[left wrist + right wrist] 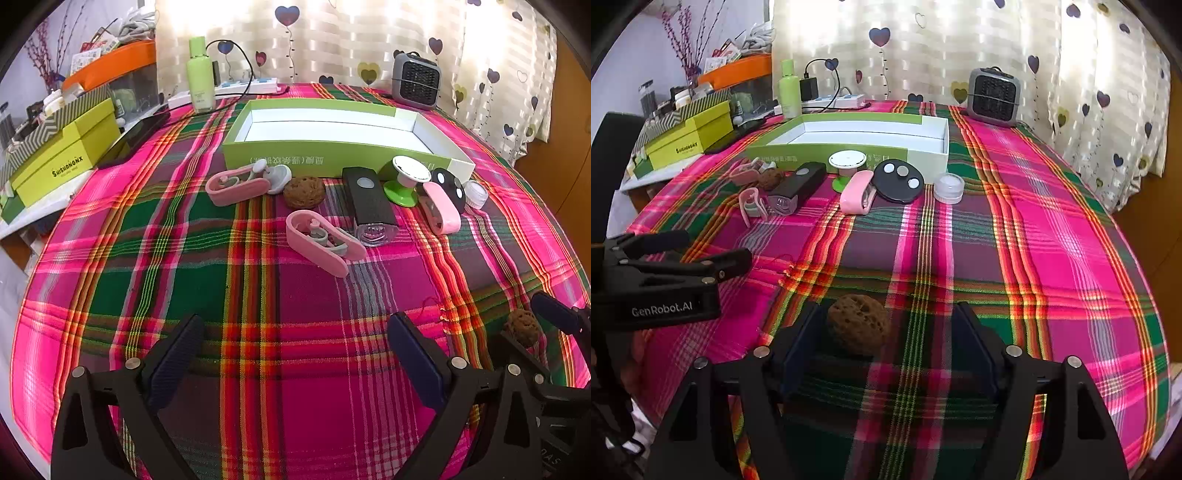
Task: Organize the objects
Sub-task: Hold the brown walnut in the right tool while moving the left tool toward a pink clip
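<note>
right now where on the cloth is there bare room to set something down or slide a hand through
Bare plaid cloth runs along the right, from the heater toward the near edge, beside the clear jar. Another bare stretch lies between the left gripper and the nearest pink clip. It is crowded along the front wall of the green box.

A table covered in a pink, green and red plaid tablecloth [1052,206] stands against a backlit cream curtain [960,40] printed with hearts, with a cluttered white side shelf [44,206] off its left edge and a pale wall [624,48] behind.
</note>
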Tool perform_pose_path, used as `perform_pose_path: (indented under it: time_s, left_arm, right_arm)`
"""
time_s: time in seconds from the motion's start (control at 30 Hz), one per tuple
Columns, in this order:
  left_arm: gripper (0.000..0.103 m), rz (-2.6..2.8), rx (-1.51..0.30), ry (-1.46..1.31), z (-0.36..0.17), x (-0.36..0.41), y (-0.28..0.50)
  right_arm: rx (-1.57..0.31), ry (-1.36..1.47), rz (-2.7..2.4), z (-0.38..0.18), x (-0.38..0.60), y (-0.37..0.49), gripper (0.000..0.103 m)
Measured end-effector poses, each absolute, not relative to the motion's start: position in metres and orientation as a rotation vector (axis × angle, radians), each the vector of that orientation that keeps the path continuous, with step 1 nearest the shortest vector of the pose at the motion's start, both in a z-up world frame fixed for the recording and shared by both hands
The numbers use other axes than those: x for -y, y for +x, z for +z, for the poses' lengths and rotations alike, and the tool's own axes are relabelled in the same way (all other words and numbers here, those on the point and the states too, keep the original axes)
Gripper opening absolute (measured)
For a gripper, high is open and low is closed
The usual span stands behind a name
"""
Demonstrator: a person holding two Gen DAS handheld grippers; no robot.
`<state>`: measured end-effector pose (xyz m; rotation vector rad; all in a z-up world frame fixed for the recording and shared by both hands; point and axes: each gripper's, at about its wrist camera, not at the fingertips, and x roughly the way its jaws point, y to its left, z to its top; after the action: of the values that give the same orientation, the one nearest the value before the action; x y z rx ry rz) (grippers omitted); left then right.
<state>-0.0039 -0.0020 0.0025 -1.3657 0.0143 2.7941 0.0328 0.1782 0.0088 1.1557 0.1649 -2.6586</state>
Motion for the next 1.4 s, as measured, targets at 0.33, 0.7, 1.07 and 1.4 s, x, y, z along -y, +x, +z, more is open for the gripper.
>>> perform_pose_path:
  time_s: [0.33, 0.7, 1.07, 1.4]
  left_arm:
    - [0.100, 2.797, -0.014, -1.363, 0.0032, 0.0032, -0.0049]
    - [0.100, 2.799, -0.013, -1.363, 0.0030, 0.0032, -0.0048]
    - [0.099, 2.784, -0.001, -1.331, 0.0049, 0.0061, -0.0036]
    - [0.085, 2.738, 0.086, -1.290, 0.0074, 0.0107, -0.0073]
  right_arm:
    - [-0.158, 1.149, -2.661, 0.0084, -0.1790, 0.0315, 0.073]
    - [-0.155, 1.145, -2.662, 0.0077, -0.1793, 0.0324, 0.073]
    - [-0.135, 1.132, -2.656, 0.0086, -0.1812, 0.0338, 0.069]
    - [-0.128, 1.119, -2.640, 0.0107, -0.1829, 0.0320, 0.041]
